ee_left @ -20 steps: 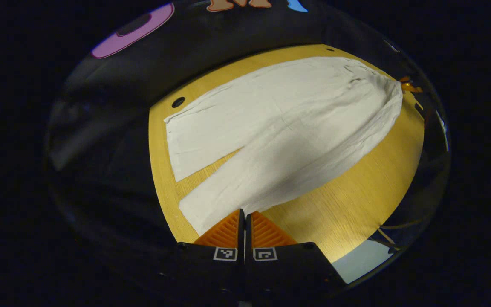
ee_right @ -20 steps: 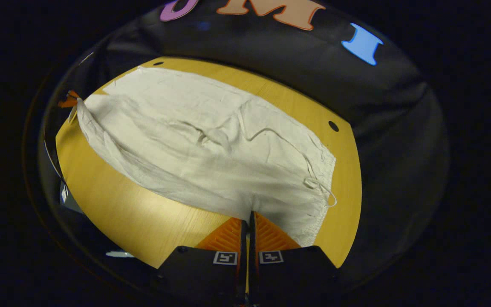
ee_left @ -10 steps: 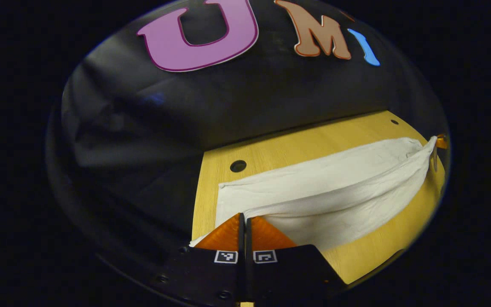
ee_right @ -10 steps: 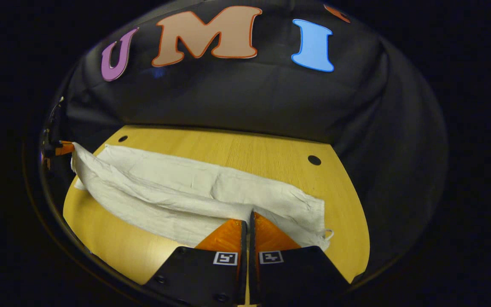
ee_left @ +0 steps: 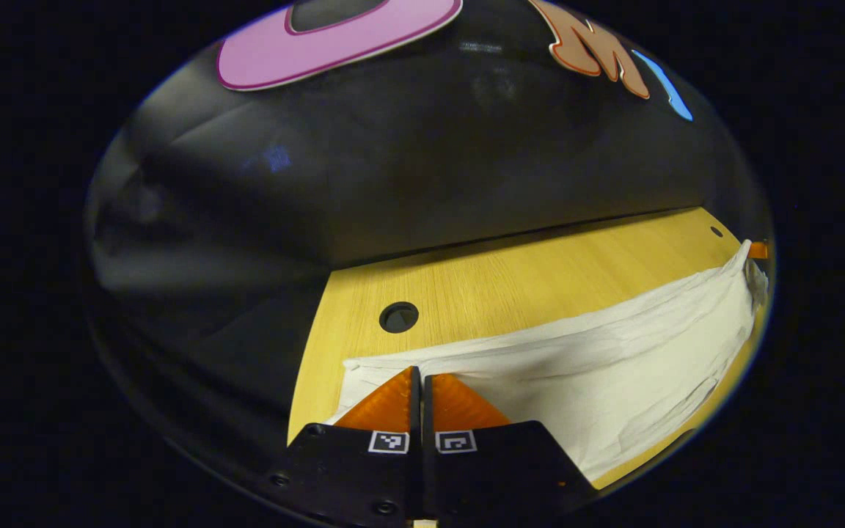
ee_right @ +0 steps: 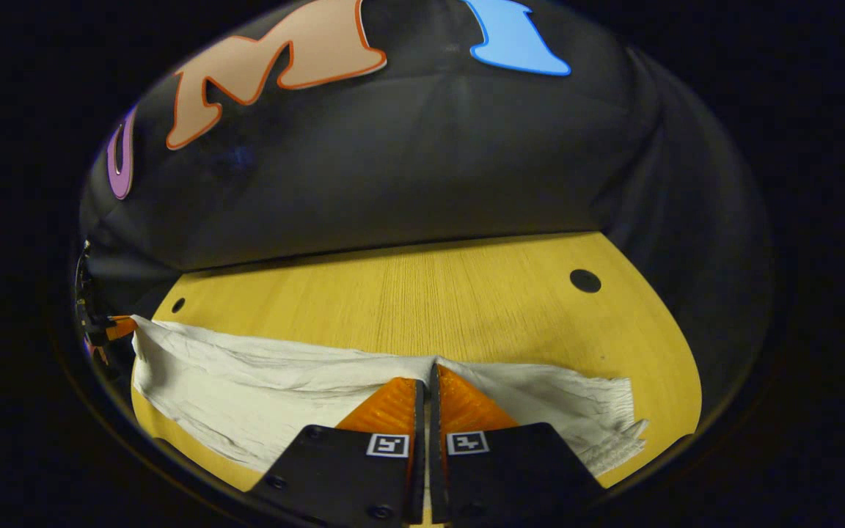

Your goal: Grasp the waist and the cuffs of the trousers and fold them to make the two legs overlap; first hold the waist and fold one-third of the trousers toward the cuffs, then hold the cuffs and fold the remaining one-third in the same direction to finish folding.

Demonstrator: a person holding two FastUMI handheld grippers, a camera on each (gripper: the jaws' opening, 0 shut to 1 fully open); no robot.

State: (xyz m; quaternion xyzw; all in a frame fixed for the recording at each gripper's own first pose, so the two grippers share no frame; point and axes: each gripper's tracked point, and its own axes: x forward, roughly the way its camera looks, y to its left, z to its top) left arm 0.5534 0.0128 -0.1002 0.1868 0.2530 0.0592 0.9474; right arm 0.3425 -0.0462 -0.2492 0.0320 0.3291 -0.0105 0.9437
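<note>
The white trousers (ee_left: 598, 367) lie lengthwise across the wooden table (ee_left: 503, 293), with their near half carried over onto the far half. My left gripper (ee_left: 420, 370) is shut on the cuff end, cloth pinched between its fingers. In the right gripper view the trousers (ee_right: 261, 381) stretch leftwards from my right gripper (ee_right: 428, 363), which is shut on the gathered waist edge (ee_right: 606, 411). Each view catches the other gripper at the far end of the cloth: the right gripper (ee_left: 758, 250) and the left gripper (ee_right: 111, 328).
The table (ee_right: 452, 301) has a round hole near each far corner (ee_left: 398, 317) (ee_right: 584, 280). Bare wood runs between the trousers and the black cloth wall behind. The table's side edges lie close beyond both ends of the trousers.
Both grippers have carried the near leg and waist edge up and over toward the far side. The spread, two-legged shape is now one narrow band.
</note>
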